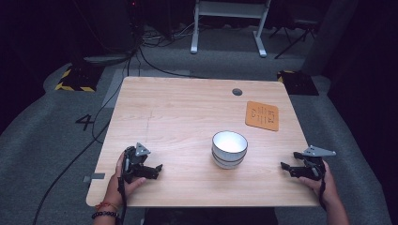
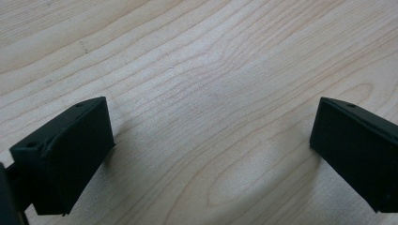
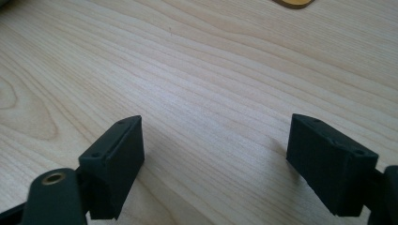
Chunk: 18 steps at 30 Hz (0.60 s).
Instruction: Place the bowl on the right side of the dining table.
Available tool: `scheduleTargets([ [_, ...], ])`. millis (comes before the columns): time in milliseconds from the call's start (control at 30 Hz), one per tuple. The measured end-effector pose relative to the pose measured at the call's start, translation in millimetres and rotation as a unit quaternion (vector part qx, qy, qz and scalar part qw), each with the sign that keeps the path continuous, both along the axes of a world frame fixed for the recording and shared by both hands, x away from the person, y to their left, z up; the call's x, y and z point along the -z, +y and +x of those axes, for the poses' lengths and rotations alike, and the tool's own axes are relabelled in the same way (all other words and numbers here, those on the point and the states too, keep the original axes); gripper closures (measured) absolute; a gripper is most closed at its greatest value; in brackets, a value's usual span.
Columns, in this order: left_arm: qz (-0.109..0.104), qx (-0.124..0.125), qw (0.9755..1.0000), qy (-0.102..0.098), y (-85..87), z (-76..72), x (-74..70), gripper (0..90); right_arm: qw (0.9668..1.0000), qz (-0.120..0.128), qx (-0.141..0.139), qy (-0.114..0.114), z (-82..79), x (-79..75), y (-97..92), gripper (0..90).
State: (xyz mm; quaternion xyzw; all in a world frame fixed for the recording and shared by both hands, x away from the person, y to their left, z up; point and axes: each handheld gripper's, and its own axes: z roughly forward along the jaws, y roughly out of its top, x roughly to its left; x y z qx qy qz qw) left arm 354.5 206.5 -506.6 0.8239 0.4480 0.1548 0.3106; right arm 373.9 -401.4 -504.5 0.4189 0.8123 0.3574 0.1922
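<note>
Between the two hand-held grippers, near the middle of the bench [image 1: 178, 108], stood the bowls [image 1: 229, 148], what looked like two white ones nested, upright and untouched. The left hand-held gripper [image 1: 157, 169] rested low at the near left, jaws wide apart with bare wood between them; the right hand-held gripper [image 1: 287, 168] sat by the near right edge, jaws likewise spread and holding nothing. Both lay well apart from the bowls. An orange card [image 1: 262, 116] lay farther back on the right, clear of everything.

The likely trouble was in the grasp. A rim pinched by one thin jaw inside and one outside could slip on glazed ware, and lifting the top bowl might drag the lower one up before it dropped back. Coming in too low from the side could shove the stack across the smooth wood rather than catch it. The right one also worked close to the bench edge, where its trailing cable might snag.
</note>
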Motion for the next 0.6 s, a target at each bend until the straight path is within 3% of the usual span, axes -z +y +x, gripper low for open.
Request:
scheduleTargets([
  [467, 0.003, -0.004, 1.0, 0.0, -0.2, -1.0, -0.5, 0.3, 1.0, -0.001, 0.0, -0.001, -0.2, 0.0, -0.5, 19.8],
  [600, 0.001, 0.003, 1.0, 0.003, 0.1, 0.5, -0.4, 0.1, 0.9998, -0.009, 0.014, -0.011, -1.0, -2.2, -0.4, 26.5],
])
